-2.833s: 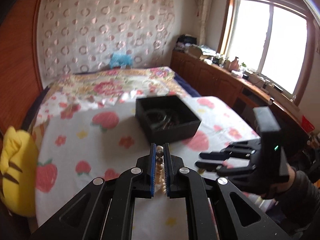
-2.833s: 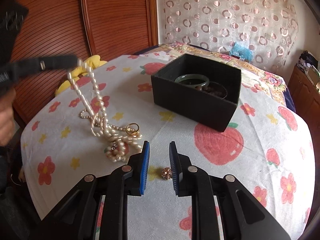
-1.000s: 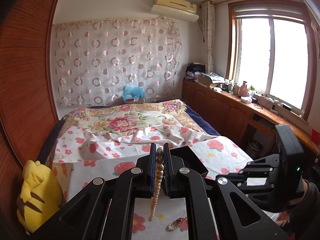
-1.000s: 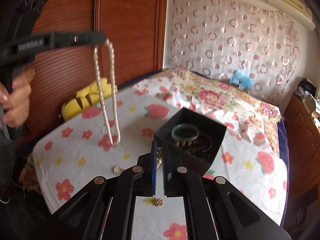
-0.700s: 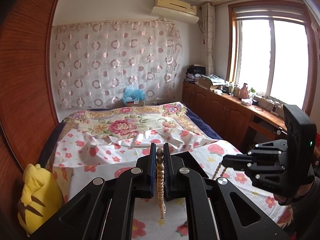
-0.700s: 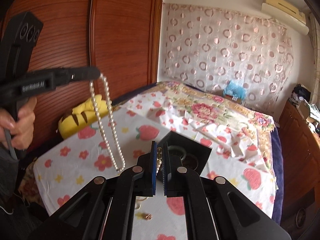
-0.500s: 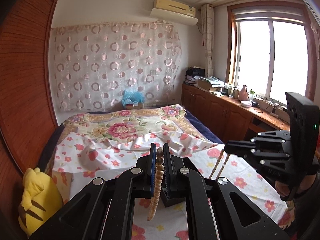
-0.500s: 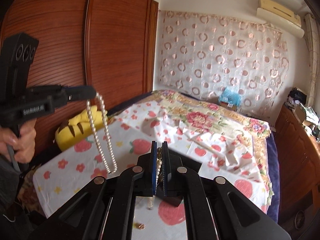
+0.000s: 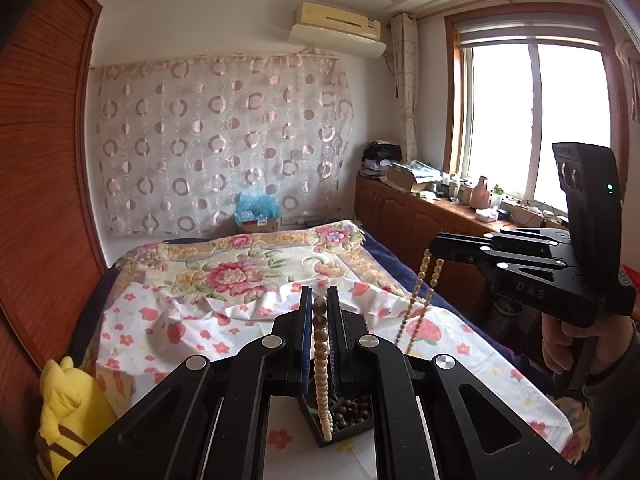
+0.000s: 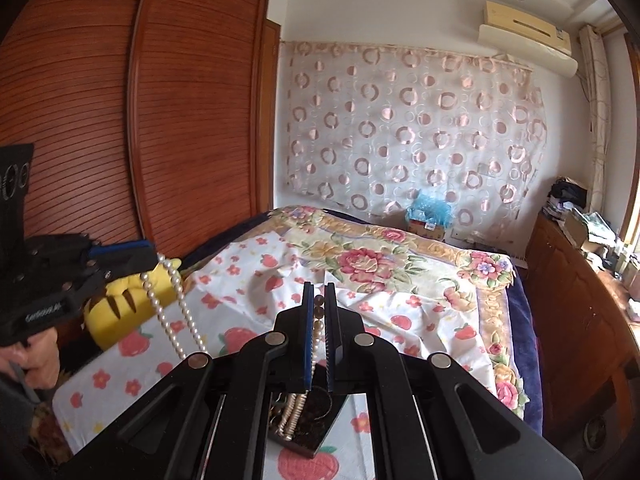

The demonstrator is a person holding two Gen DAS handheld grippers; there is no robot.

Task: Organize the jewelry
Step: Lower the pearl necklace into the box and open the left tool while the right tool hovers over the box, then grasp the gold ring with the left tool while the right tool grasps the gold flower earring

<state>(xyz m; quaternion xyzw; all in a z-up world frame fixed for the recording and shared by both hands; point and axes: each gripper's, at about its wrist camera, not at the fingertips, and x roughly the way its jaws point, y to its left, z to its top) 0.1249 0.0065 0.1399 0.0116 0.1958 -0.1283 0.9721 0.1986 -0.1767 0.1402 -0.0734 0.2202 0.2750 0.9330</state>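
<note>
Two handheld grippers held one pearl necklace (image 9: 322,364) between them above a bed spread with a strawberry-print sheet (image 9: 224,332).

The left gripper (image 9: 319,308) had its two fingers closed nearly together on the strand, with beads pinched between the blue pads (image 9: 306,332). From that grip the pearls hung straight down, and their lower end reached into the black box (image 9: 340,426) on the sheet below. Dark brown beads (image 9: 354,410) lay inside the box beside the pearl strand.

The right gripper (image 10: 319,312) was likewise closed to a narrow gap on another part of the same necklace, a few beads showing between its fingers (image 10: 308,332). In its own view the strand dropped and gathered in a doubled bunch inside the box, beside a thin ring-shaped piece (image 10: 320,400) whose nature could not be made out.

Seen from the left wrist camera, the right gripper stood raised at the right, with a loop of pearls trailing from its tips. Seen from the right wrist camera, the left gripper (image 10: 154,258) stood at the left, pearls draped from its tips.

A yellow plush toy (image 9: 68,408) sat at the bed's left edge beside a wooden wardrobe (image 10: 160,120). A floral quilt (image 9: 240,268) covered the far half of the bed.
</note>
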